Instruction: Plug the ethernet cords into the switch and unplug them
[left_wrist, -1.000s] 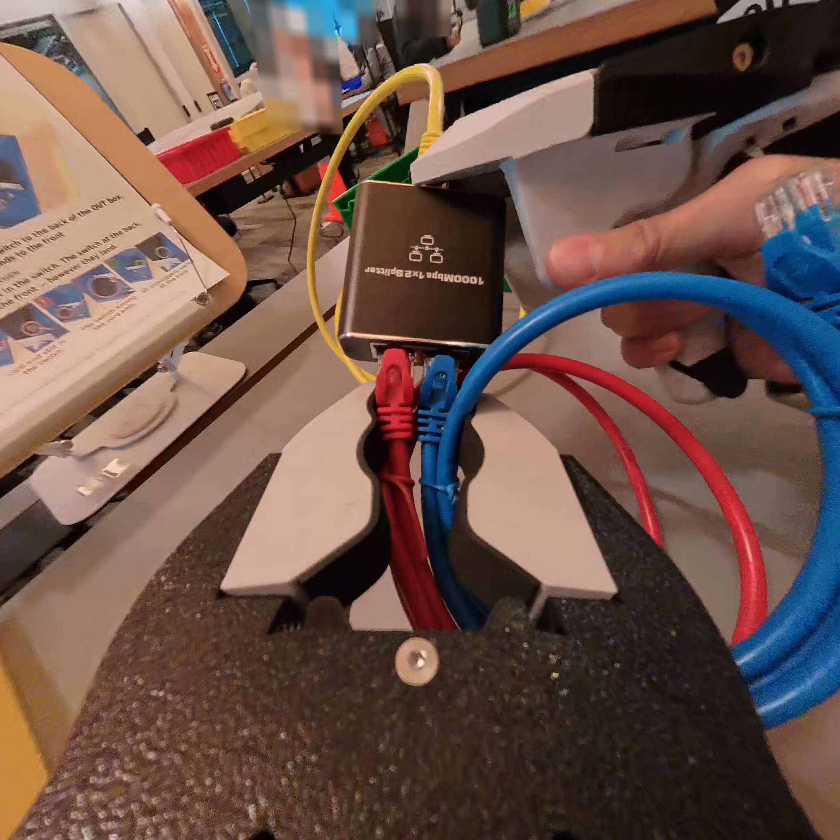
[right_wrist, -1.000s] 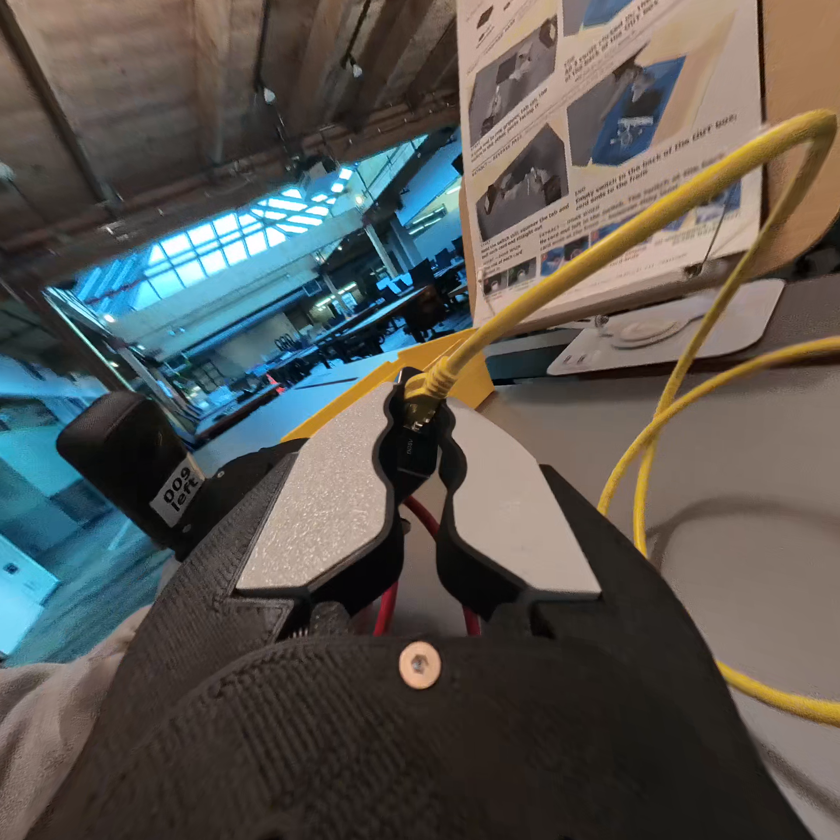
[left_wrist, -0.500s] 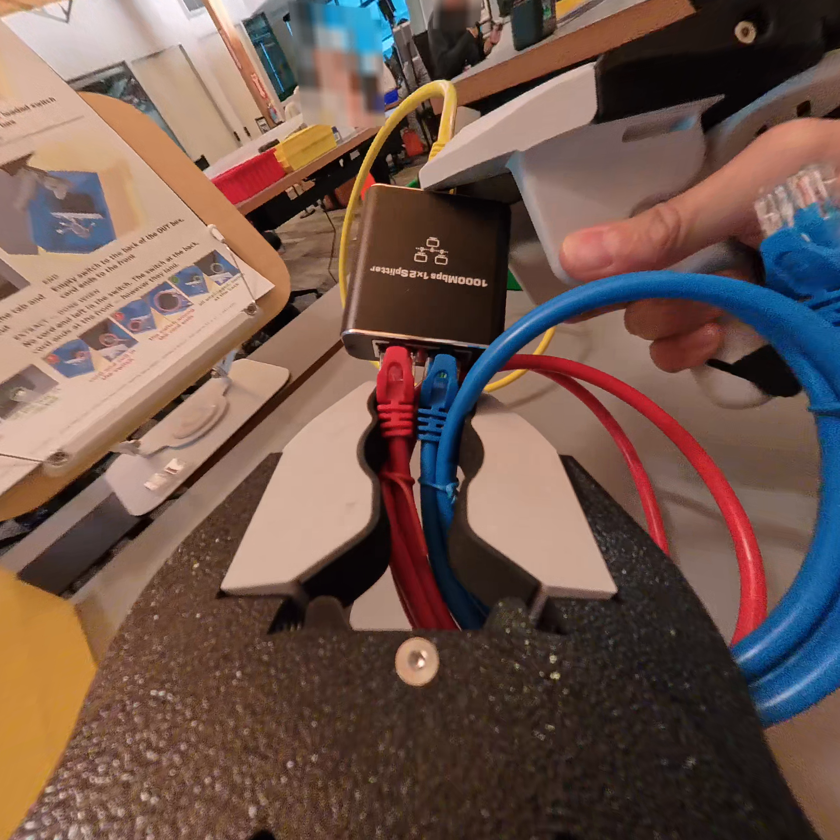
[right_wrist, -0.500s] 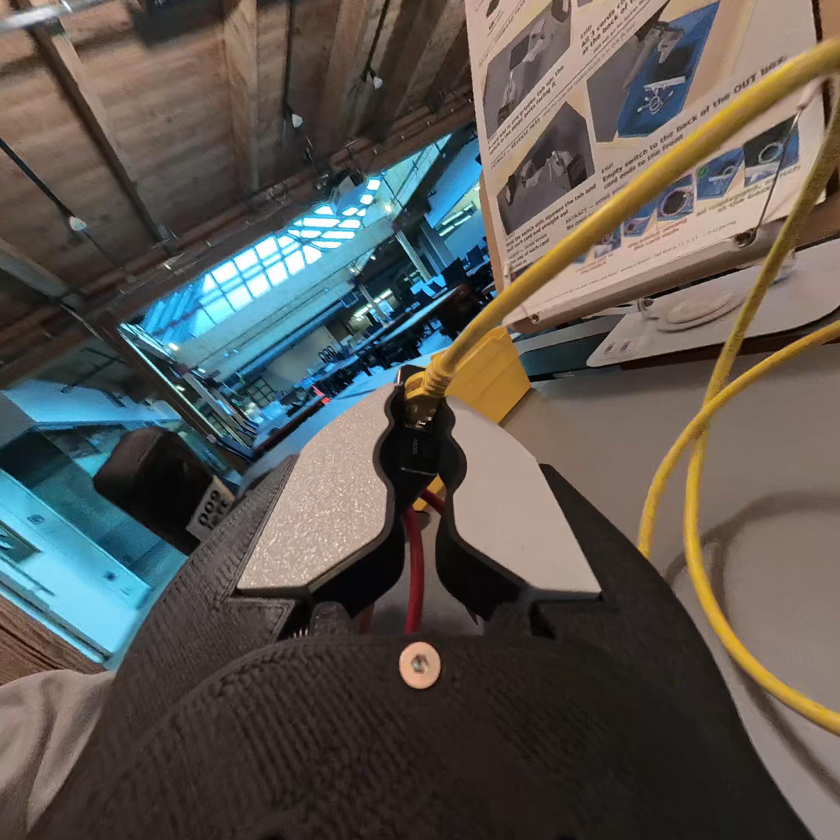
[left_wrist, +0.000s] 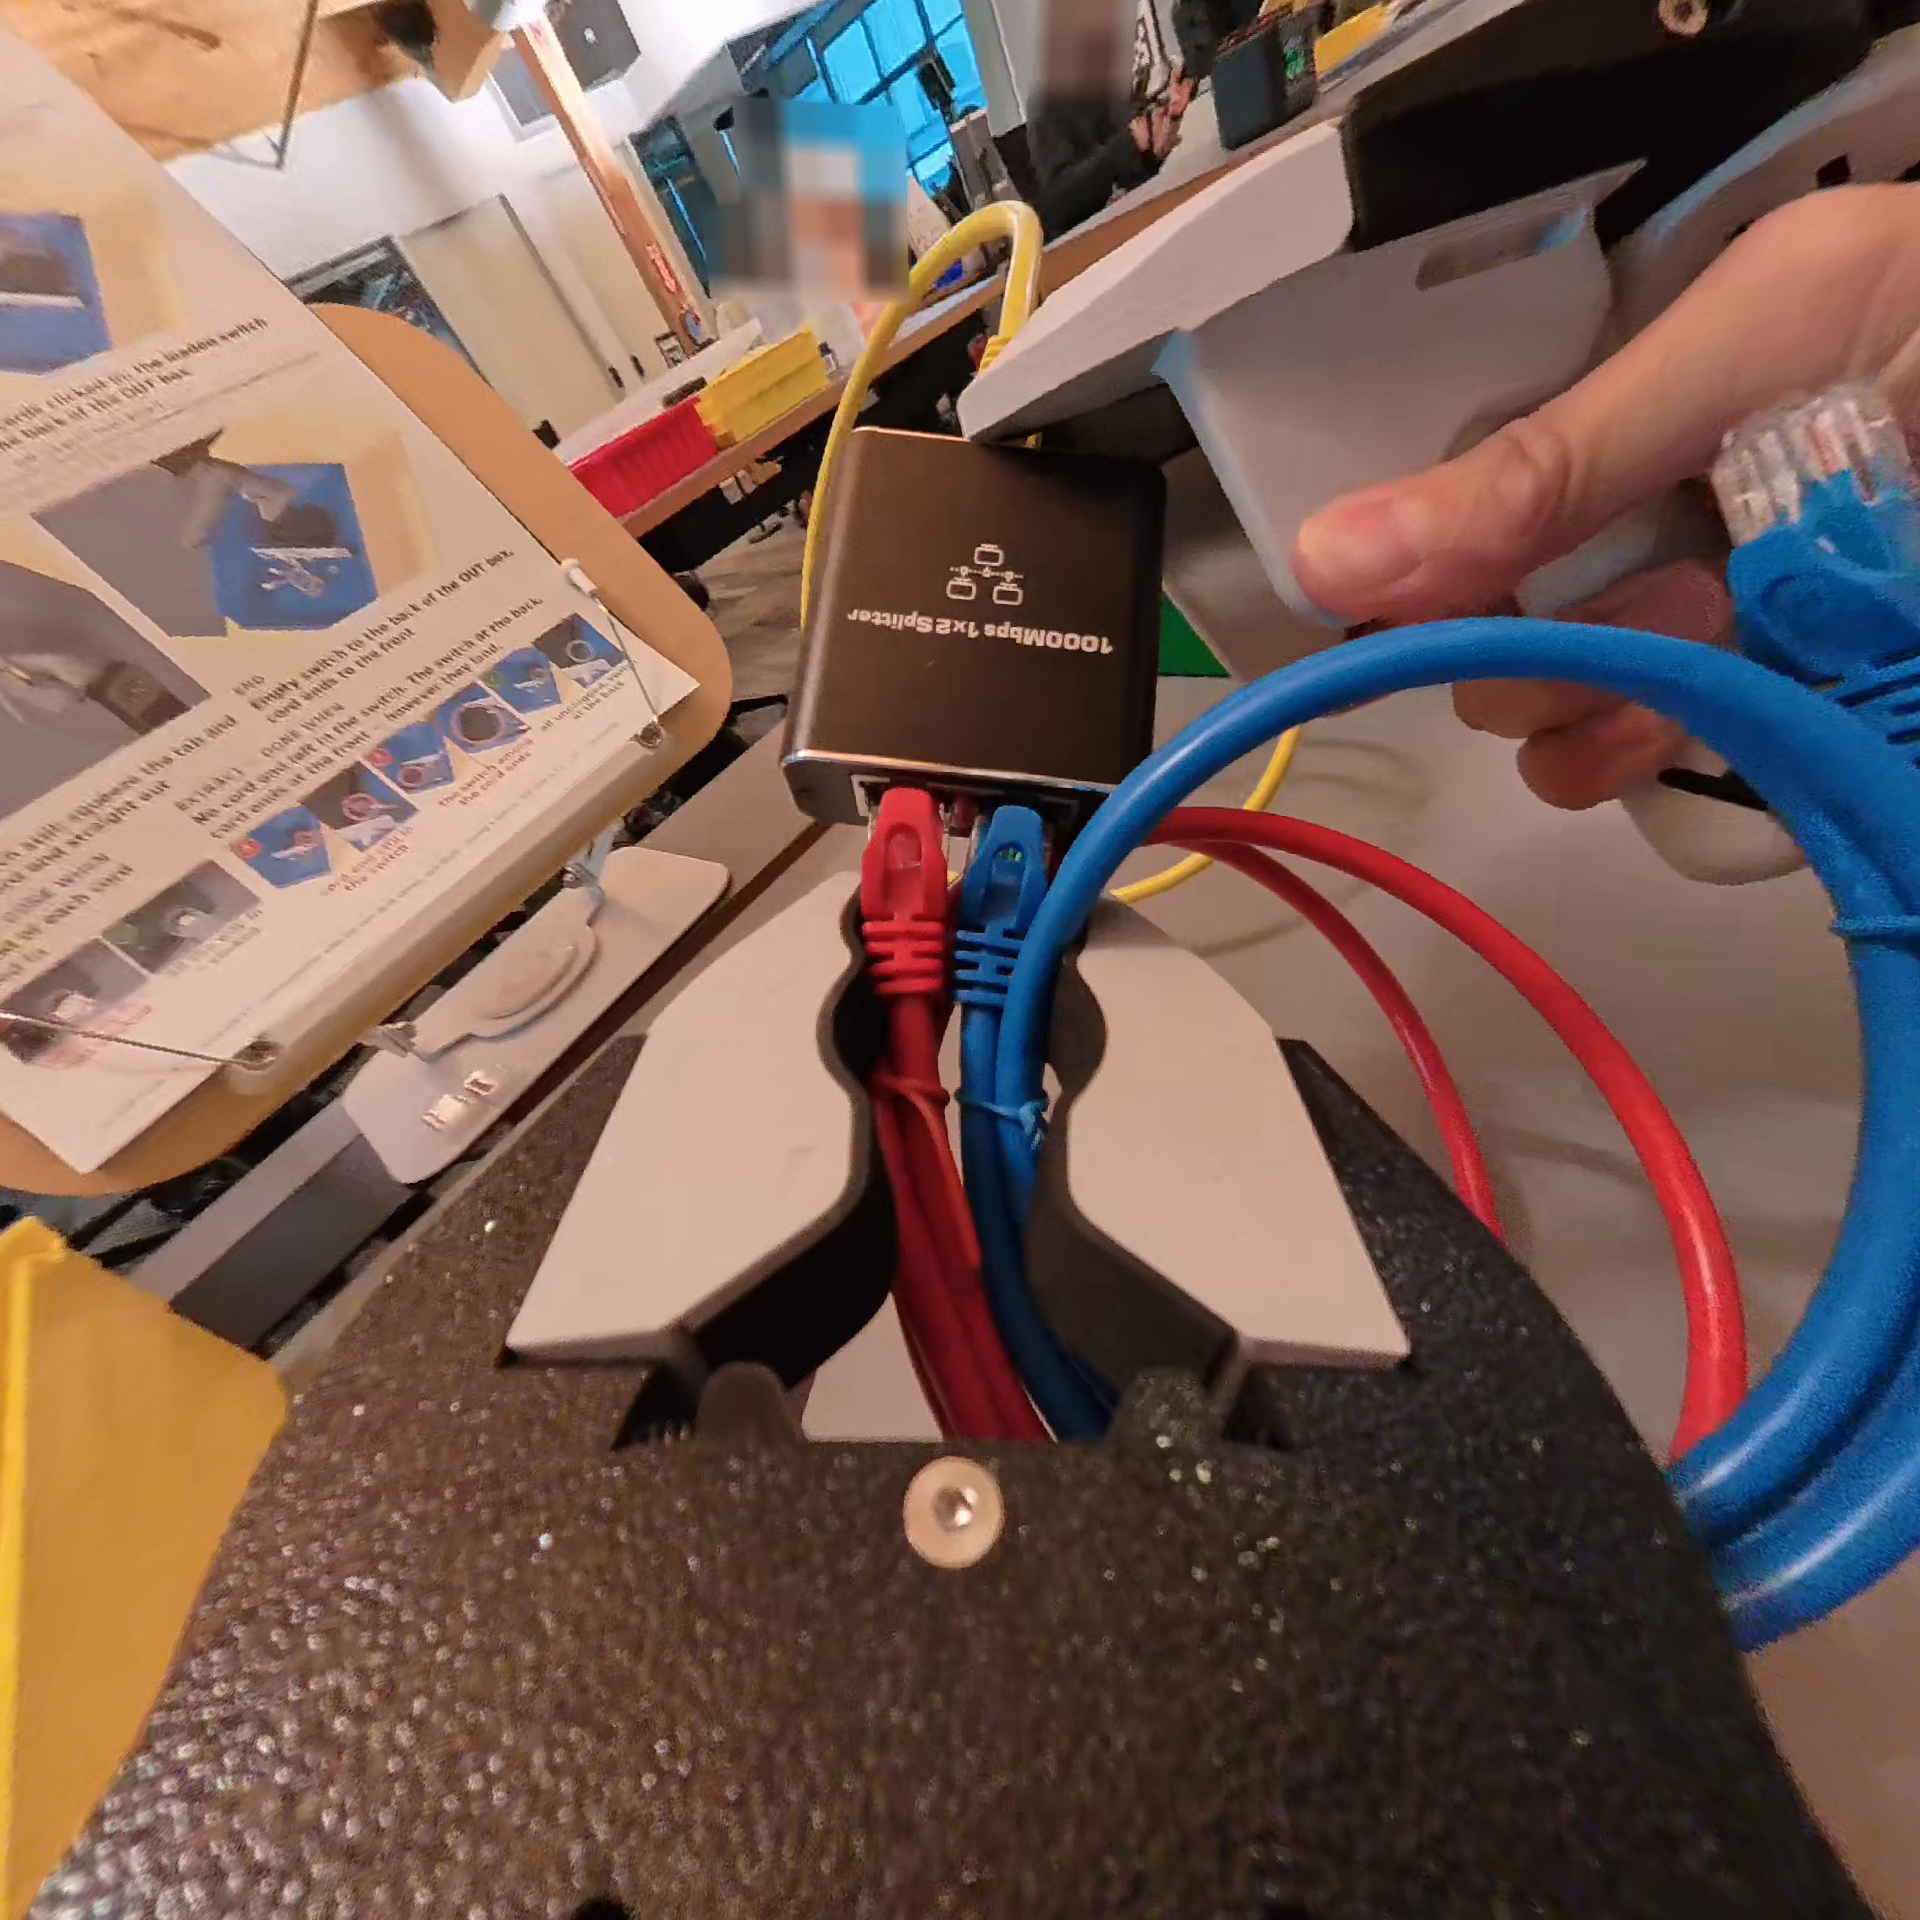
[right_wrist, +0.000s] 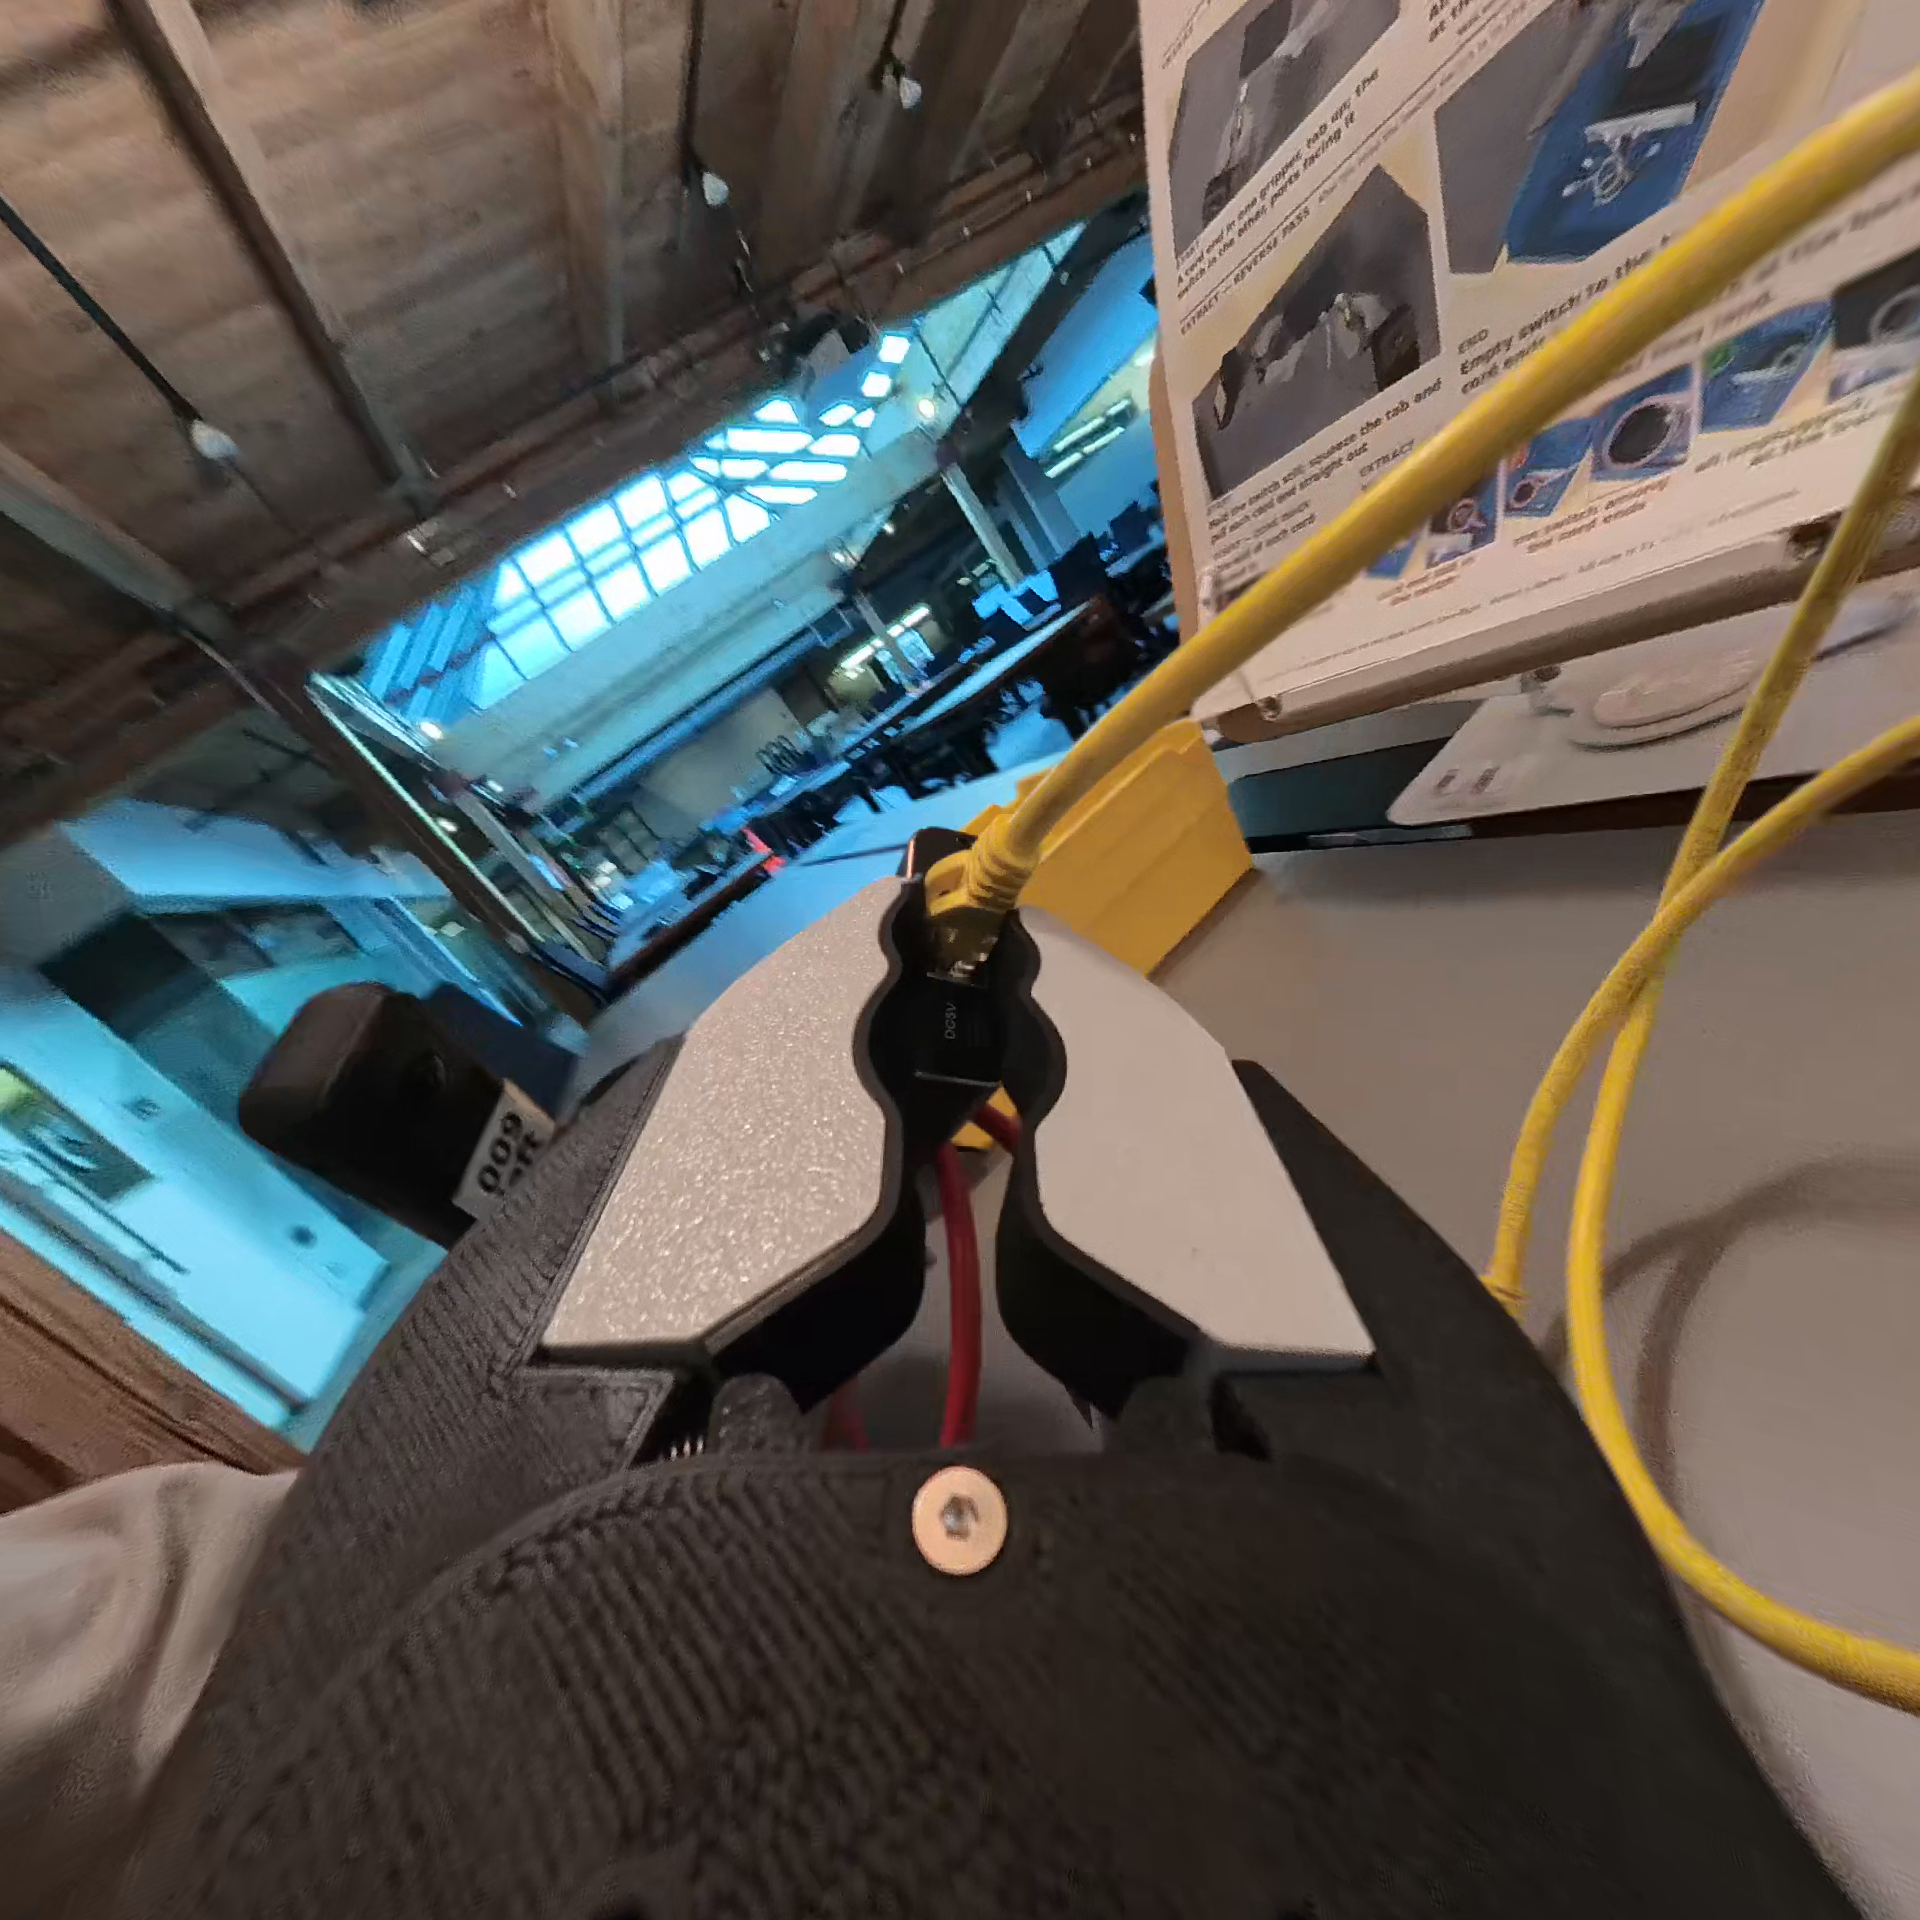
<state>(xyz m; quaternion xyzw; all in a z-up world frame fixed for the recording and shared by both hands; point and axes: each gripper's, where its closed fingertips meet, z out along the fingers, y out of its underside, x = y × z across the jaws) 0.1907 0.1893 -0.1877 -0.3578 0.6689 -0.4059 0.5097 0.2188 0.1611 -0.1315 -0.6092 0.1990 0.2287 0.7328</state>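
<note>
The black switch (left_wrist: 982, 613) hangs in the air between both grippers. My left gripper (left_wrist: 961, 935) is shut on the red cord (left_wrist: 920, 1101) and the blue cord (left_wrist: 997, 1101) just behind their plugs, which sit in the switch's near ports. Both cords loop off to the right, and the blue cord's free plug (left_wrist: 1829, 488) hangs by the person's hand (left_wrist: 1621, 499). My right gripper (right_wrist: 956, 935) is shut on the switch's (right_wrist: 951, 1029) far end. The yellow cord (right_wrist: 1351, 540) is plugged into that end. The right gripper also shows in the left wrist view (left_wrist: 1299, 343).
A tan board with an instruction sheet (left_wrist: 260, 675) stands on a grey foot (left_wrist: 540, 987) at the left. A yellow bin (left_wrist: 94, 1455) is at the near left and also shows in the right wrist view (right_wrist: 1132, 842). The grey tabletop (left_wrist: 1662, 987) lies below. Other tables and blurred people are far behind. The left gripper's tips are roughly 7 centimetres from the right gripper's.
Both grippers have moved together with the switch, so the instruction board has slid rightward and closer in the left view. The yellow bin has come into sight. Both grips are unchanged.
</note>
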